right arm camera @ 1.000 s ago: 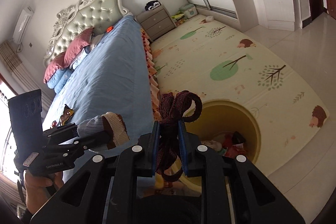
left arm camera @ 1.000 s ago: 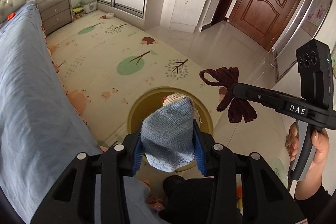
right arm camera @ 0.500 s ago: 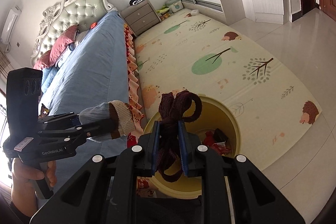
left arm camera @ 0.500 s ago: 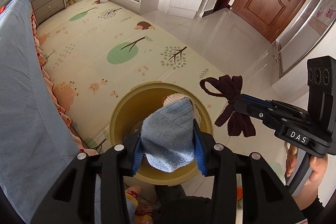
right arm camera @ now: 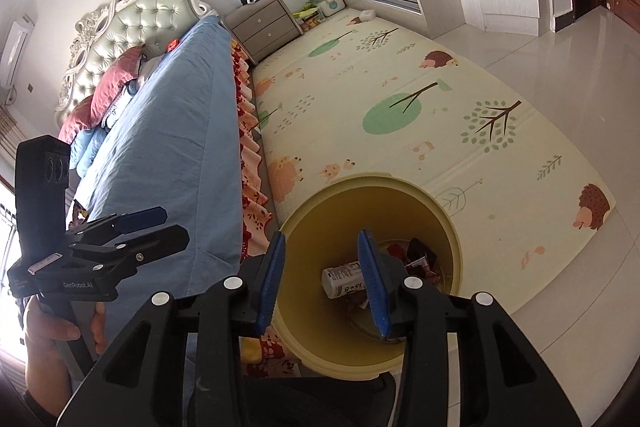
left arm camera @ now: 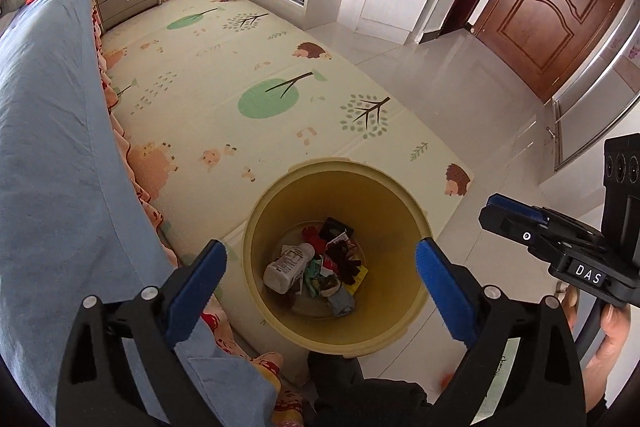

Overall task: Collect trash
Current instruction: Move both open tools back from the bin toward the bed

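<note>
Yellow bin (left arm camera: 400, 195) holds a white bottle (left arm camera: 289, 266) lying on its side, wrappers, cloth scraps. Bottle cap end points twd far wall. Left gripper (left arm camera: 320, 279) and right gripper (right arm camera: 322, 277): jaws spread, empty.

My left gripper (left arm camera: 320, 279): matte black plastic frame w/ triangular cut-outs, silver round screws, blue ribbed pads (left arm camera: 196, 283) on both fingers. My right gripper (right arm camera: 322, 279): same build, black w/ blue pads (right arm camera: 374, 287). Seen side-on, each carries a black camera block w/ small round lenses; white "DAS" lettering on right one, "GenRobot.AI" on left. Bare skin on my left hand (right arm camera: 52, 347) and right hand (left arm camera: 604, 339), dark sleeves.
</note>
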A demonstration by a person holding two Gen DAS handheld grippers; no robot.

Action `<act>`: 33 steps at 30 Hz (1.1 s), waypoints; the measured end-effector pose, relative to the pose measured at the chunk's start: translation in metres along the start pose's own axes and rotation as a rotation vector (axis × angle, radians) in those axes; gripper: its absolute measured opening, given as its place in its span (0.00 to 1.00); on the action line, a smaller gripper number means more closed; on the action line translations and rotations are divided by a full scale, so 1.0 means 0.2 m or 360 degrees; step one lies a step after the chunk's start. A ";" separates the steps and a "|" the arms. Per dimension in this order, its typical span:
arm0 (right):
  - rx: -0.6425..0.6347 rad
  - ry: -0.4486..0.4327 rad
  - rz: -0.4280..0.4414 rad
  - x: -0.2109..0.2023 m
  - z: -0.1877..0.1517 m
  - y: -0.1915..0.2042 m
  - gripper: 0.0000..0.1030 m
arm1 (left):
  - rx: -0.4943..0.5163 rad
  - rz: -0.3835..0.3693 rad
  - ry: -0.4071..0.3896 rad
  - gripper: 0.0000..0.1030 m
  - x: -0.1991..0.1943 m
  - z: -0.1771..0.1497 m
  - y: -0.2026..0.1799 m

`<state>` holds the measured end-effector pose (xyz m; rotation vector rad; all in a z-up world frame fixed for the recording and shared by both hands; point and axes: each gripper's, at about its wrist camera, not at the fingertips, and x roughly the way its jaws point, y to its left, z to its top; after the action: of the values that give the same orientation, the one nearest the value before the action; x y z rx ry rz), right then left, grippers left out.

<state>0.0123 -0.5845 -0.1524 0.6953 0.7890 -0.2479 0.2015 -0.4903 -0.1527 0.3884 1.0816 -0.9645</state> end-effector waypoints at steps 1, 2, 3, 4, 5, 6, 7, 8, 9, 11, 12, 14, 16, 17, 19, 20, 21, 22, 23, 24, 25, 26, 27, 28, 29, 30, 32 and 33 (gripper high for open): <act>-0.0004 -0.0011 -0.0004 -0.01 0.00 0.01 0.37 | 0.0010 0.0001 -0.0012 0.92 -0.01 0.00 -0.01; -0.0010 -0.0019 -0.0007 -0.03 0.01 0.02 0.37 | 0.0020 0.0002 -0.0023 0.92 -0.02 -0.01 -0.01; -0.0013 -0.0028 -0.0009 -0.04 0.01 0.03 0.37 | 0.0028 0.0002 -0.0034 0.92 -0.04 -0.01 -0.02; -0.0014 -0.0037 -0.0009 -0.06 0.02 0.04 0.37 | 0.0034 0.0002 -0.0046 0.92 -0.06 -0.02 -0.02; -0.0020 -0.0042 -0.0011 -0.07 0.02 0.05 0.37 | 0.0037 0.0003 -0.0058 0.92 -0.08 -0.02 -0.02; -0.0029 -0.0048 -0.0011 -0.08 0.02 0.07 0.37 | 0.0041 0.0003 -0.0070 0.92 -0.10 -0.03 -0.02; -0.0041 -0.0055 -0.0007 -0.09 0.02 0.09 0.37 | 0.0044 0.0005 -0.0081 0.92 -0.12 -0.04 -0.01; -0.0054 -0.0058 -0.0003 -0.10 0.02 0.11 0.37 | 0.0043 0.0010 -0.0094 0.92 -0.14 -0.05 -0.01; -0.0068 -0.0061 0.0003 -0.11 0.02 0.14 0.37 | 0.0038 0.0015 -0.0106 0.92 -0.17 -0.05 0.00; -0.0101 -0.0067 0.0017 -0.12 0.02 0.21 0.37 | 0.0020 0.0016 -0.0129 0.92 -0.22 -0.07 0.04; -0.0122 -0.0069 0.0026 -0.13 0.02 0.24 0.37 | 0.0016 0.0016 -0.0138 0.92 -0.25 -0.08 0.05; -0.0162 -0.0071 0.0046 -0.14 0.03 0.32 0.37 | 0.0007 0.0044 -0.0170 0.92 -0.32 -0.11 0.10; -0.0207 -0.0069 0.0071 -0.14 0.03 0.41 0.37 | 0.0003 0.0075 -0.0200 0.92 -0.39 -0.15 0.14; -0.0235 -0.0066 0.0081 -0.13 0.03 0.46 0.37 | -0.0002 0.0094 -0.0215 0.92 -0.43 -0.18 0.18; -0.0289 -0.0062 0.0112 -0.12 0.02 0.57 0.37 | -0.0027 0.0136 -0.0240 0.92 -0.50 -0.23 0.24; -0.0314 -0.0059 0.0129 -0.11 0.02 0.62 0.37 | -0.0044 0.0155 -0.0255 0.92 -0.55 -0.26 0.29; -0.0340 -0.0055 0.0146 -0.11 0.01 0.68 0.37 | -0.0061 0.0172 -0.0270 0.92 -0.58 -0.28 0.33; -0.0364 -0.0052 0.0163 -0.09 0.01 0.74 0.37 | -0.0080 0.0193 -0.0287 0.92 -0.63 -0.31 0.38; -0.0388 -0.0044 0.0184 -0.08 0.00 0.80 0.37 | -0.0100 0.0217 -0.0302 0.92 -0.67 -0.35 0.42; -0.0415 -0.0033 0.0208 -0.06 0.00 0.87 0.37 | -0.0123 0.0245 -0.0322 0.92 -0.71 -0.38 0.47; -0.0441 -0.0024 0.0231 -0.05 -0.01 0.93 0.37 | -0.0146 0.0264 -0.0337 0.92 -0.75 -0.41 0.52; -0.0469 -0.0014 0.0252 -0.03 -0.03 1.00 0.37 | -0.0175 0.0281 -0.0350 0.92 -0.80 -0.44 0.58; -0.0496 -0.0005 0.0271 -0.01 -0.04 1.07 0.37 | -0.0206 0.0300 -0.0365 0.92 -0.84 -0.48 0.64; -0.0524 0.0004 0.0295 0.01 -0.05 1.13 0.37 | -0.0236 0.0324 -0.0379 0.92 -0.89 -0.52 0.70; -0.0551 0.0013 0.0320 0.03 -0.07 1.20 0.37 | -0.0264 0.0351 -0.0391 0.92 -0.93 -0.55 0.75; -0.0576 0.0023 0.0342 0.05 -0.08 1.27 0.37 | -0.0292 0.0380 -0.0406 0.92 -0.97 -0.59 0.81; -0.0622 0.0047 0.0383 0.09 -0.10 1.40 0.37 | -0.0350 0.0437 -0.0430 0.92 -1.05 -0.67 0.94; -0.0645 0.0060 0.0399 0.11 -0.11 1.46 0.37 | -0.0383 0.0465 -0.0444 0.92 -1.09 -0.70 1.00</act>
<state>0.1469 -0.3489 -0.0403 0.4091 0.7504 0.1518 0.2566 -0.1799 -0.0602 0.1990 0.8461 -0.5999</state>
